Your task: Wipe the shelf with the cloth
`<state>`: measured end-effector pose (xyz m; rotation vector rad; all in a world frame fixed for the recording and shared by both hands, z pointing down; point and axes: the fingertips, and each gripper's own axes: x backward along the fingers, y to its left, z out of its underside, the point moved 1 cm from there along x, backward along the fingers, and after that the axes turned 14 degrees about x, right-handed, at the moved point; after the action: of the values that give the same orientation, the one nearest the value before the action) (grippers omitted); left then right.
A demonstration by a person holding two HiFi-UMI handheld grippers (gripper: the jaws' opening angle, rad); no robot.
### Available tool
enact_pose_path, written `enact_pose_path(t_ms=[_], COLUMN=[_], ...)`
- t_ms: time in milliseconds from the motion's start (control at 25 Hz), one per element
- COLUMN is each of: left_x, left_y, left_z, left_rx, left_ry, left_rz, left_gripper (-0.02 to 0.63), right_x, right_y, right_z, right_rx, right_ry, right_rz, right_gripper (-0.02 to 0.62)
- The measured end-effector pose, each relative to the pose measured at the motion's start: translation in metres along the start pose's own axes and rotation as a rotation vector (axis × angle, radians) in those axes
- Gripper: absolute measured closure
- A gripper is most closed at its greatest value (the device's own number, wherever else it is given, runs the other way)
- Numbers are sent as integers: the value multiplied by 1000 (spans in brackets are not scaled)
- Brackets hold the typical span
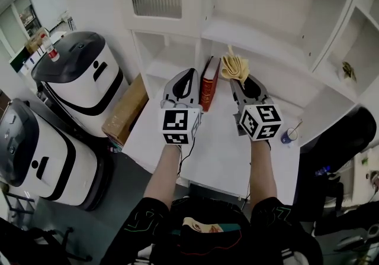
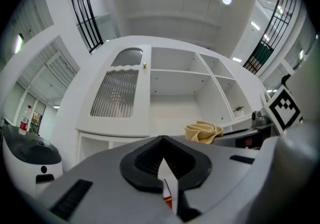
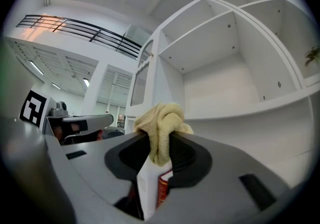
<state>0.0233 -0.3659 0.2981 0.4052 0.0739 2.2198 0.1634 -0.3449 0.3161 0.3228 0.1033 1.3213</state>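
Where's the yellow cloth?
The yellow cloth is pinched in the right claw, held up in front of the white shelf, just right of the red book in the head view.

No print is legible (the book (image 1: 209,83) spine blurs).

Both bare forearms reach out side by side, the left forearm (image 1: 166,172) and the right forearm (image 1: 262,169). The left grey two-jaw gripper (image 1: 188,74) (image 2: 161,139) points to 12 o'clock, leaning a touch toward 1, jaws pressed together on nothing. The right grey two-jaw gripper (image 1: 237,80) (image 3: 159,140) angles toward 11 o'clock, jaws clamped on a crumpled yellow terry cloth (image 1: 234,67) (image 3: 161,118) that bunches above the tips.
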Motion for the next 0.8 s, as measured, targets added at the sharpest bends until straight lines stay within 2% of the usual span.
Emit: enact_pose_path(t_ms=[400,600,800], left_x=[-26,-38,-49], left_y=[-8,-9,-15], left_z=[-47,-67,-94], left_rx=[-30,-25,-59], left_ry=[-85,-136,-165], left_rz=[37,43,82], left_gripper=[607,607,607], right_x=[-30,-53,-78], right_y=[-23,-45,-60], right_z=[-77,-113,-149], right_rx=[36,31,87], right_ry=[-145,-189,-222], right_rz=[-45,-33,-35], right_gripper=[488,488,488])
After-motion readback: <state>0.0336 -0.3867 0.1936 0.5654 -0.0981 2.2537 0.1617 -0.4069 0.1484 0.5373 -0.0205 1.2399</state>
